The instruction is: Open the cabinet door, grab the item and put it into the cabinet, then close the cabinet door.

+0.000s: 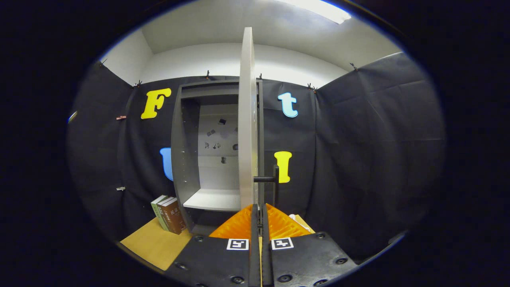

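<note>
The grey cabinet (pixel 187 159) stands against the back wall. Its door (pixel 247 119) is swung open toward me and I see it edge-on. A black handle (pixel 267 179) sticks out on the door's right side. Inside, a white shelf (pixel 213 199) lies bare. My gripper (pixel 259 207) is shut with its fingers pressed together and nothing between them. The tips sit right at the door's lower edge, just under the handle. Three books (pixel 169 213) stand leaning on the table left of the cabinet.
A wooden table top (pixel 153 243) carries the cabinet and the books. Black cloth walls close in on the left, back and right. A pale object (pixel 297 218) peeks out behind my right finger.
</note>
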Action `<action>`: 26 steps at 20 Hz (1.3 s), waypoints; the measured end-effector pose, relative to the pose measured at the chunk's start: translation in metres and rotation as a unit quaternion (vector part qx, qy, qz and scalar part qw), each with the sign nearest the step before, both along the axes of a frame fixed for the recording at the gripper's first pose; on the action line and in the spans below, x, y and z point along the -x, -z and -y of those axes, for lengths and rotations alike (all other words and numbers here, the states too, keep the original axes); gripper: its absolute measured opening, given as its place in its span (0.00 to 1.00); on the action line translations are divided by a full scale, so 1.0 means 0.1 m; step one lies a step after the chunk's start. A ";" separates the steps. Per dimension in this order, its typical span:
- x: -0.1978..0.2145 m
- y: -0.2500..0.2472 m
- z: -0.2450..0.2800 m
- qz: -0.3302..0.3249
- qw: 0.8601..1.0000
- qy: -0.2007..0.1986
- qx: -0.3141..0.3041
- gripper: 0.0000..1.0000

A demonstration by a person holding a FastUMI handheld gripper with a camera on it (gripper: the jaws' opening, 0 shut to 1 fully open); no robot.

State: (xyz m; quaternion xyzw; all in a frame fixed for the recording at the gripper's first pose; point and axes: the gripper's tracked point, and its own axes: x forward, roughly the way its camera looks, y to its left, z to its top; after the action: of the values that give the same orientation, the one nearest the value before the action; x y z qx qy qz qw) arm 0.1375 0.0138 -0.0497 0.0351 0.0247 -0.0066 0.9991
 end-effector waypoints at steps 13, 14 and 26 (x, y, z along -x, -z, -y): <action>0.15 0.41 -0.47 -0.068 0.993 -0.098 -0.005 0.97; 0.22 0.50 -0.49 -0.092 0.990 -0.104 -0.006 0.98; 0.85 1.25 -0.53 -0.302 0.948 -0.097 -0.036 0.98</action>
State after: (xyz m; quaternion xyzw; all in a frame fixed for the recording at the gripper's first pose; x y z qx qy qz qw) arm 0.0527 0.0673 -0.1747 0.0647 0.3291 0.0811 0.9386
